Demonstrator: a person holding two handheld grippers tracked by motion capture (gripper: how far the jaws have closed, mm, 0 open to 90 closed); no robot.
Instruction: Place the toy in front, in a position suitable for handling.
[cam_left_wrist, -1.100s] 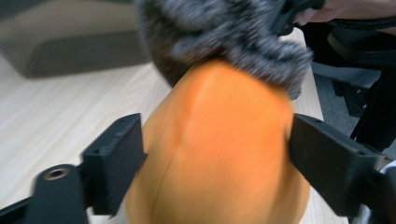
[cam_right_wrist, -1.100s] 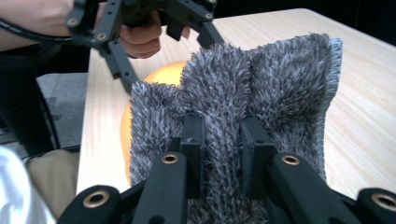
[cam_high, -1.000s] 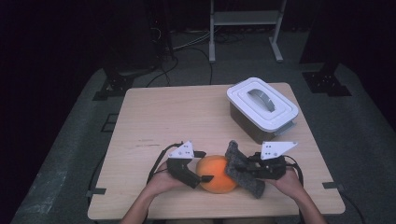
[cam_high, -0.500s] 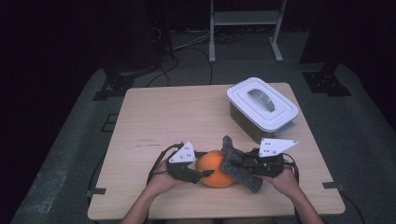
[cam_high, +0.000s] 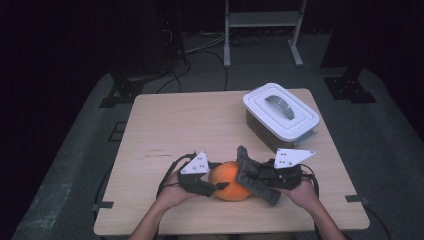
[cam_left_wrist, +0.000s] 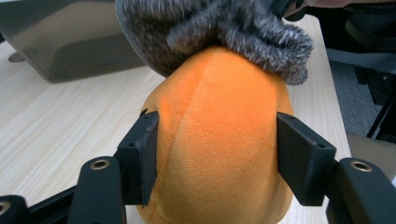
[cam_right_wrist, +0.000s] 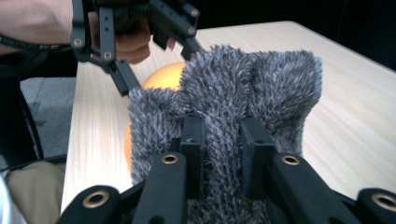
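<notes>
An orange plush ball (cam_high: 231, 181) lies near the table's front edge, between the two hands. My left gripper (cam_high: 218, 186) is shut on it; in the left gripper view its jaws press both sides of the orange plush (cam_left_wrist: 219, 140). A grey fuzzy cloth (cam_high: 252, 175) drapes over the ball's right side. My right gripper (cam_high: 256, 176) is shut on a fold of this grey cloth (cam_right_wrist: 224, 121), pinched between its two jaws. The left gripper (cam_right_wrist: 140, 42) and the hand holding it appear beyond the cloth in the right gripper view.
A white lidded box (cam_high: 281, 114) with a grey handle stands at the back right of the wooden table (cam_high: 190, 125). A metal stand (cam_high: 260, 30) and cables lie on the dark floor beyond the table.
Both grippers have shifted slightly left and closer together. The grey cloth now lies further over the orange ball.
</notes>
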